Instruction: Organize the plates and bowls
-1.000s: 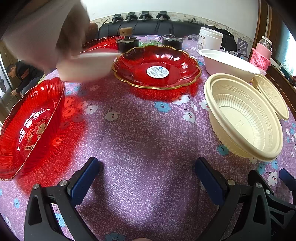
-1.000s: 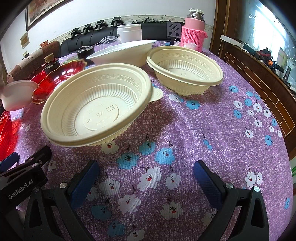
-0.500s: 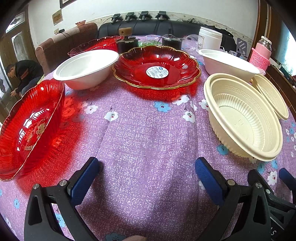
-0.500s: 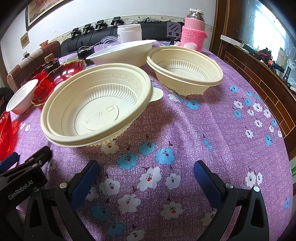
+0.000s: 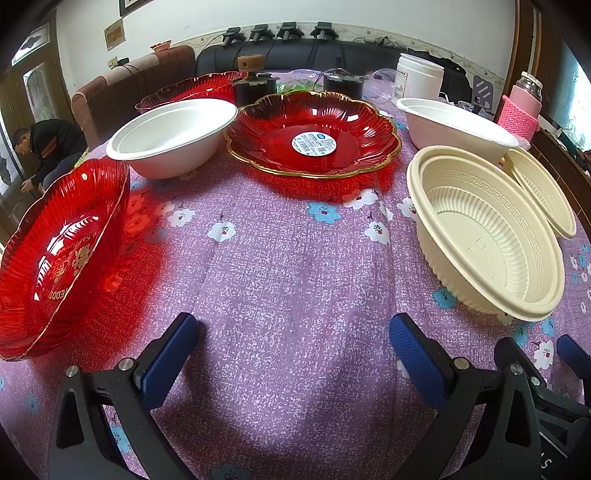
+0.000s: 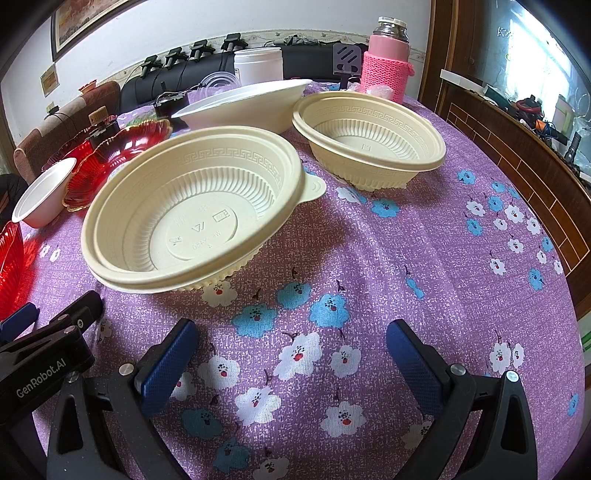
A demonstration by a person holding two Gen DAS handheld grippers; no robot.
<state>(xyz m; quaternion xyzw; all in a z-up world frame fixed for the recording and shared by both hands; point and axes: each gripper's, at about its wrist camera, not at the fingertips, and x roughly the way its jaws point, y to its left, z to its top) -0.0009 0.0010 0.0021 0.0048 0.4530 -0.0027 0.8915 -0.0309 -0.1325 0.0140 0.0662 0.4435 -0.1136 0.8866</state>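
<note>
L tongs (image 5: 291, 347) & R tongs (image 6: 291, 350) wide open, empty, cream bowl (image 6: 192, 214) just ahead, red plate (image 5: 314, 140) beyond

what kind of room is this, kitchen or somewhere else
Most likely a home living or dining room, not a kitchen: a black sofa and upholstered chair stand behind the table with a floral purple cloth, and framed pictures hang on the wall.

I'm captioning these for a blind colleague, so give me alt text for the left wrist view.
The open left gripper hovers, holding nothing, over a purple floral tablecloth set with dishes. A red plate with a sticker sits at centre back, a white bowl to its left, a red bowl at near left and a cream bowl at right.
</note>
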